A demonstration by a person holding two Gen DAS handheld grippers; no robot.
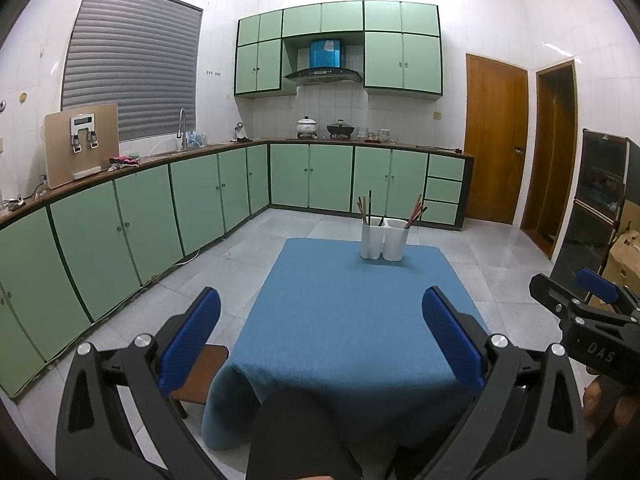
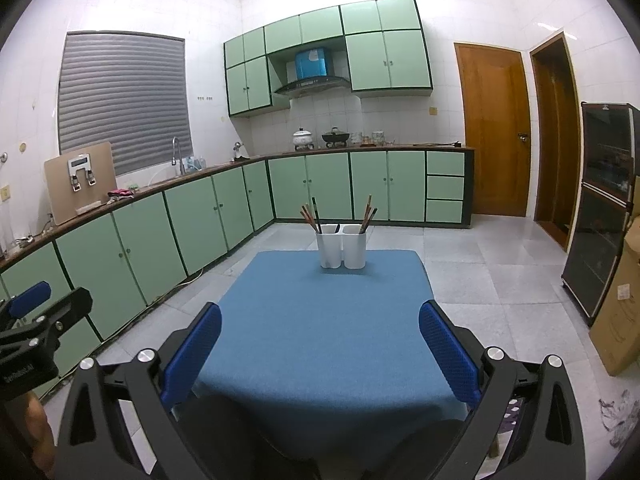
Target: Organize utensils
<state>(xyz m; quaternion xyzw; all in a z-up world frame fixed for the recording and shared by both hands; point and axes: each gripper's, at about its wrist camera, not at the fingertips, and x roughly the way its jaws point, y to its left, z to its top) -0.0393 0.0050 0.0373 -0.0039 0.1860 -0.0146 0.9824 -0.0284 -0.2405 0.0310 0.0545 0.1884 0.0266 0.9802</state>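
Note:
A white two-compartment utensil holder [image 1: 383, 240] [image 2: 341, 247] stands at the far edge of a table under a blue cloth [image 1: 352, 320] [image 2: 320, 332]. Chopsticks [image 1: 365, 207] [image 2: 311, 216] stick up from its left compartment, and more chopsticks [image 1: 415, 211] [image 2: 368, 214] lean in the right one. My left gripper [image 1: 320, 320] hovers open over the near side of the table, holding nothing. My right gripper [image 2: 320, 332] is likewise open and empty, well short of the holder. Each gripper shows at the edge of the other's view: the right gripper [image 1: 592, 300] and the left gripper [image 2: 36, 312].
Green base cabinets [image 1: 160, 216] run along the left and back walls under a counter with a sink, pots and a tan board. A wooden door [image 2: 494, 128] and a dark glass cabinet [image 2: 600, 208] with cardboard boxes stand right. A brown stool [image 1: 202, 376] sits by the table's left corner.

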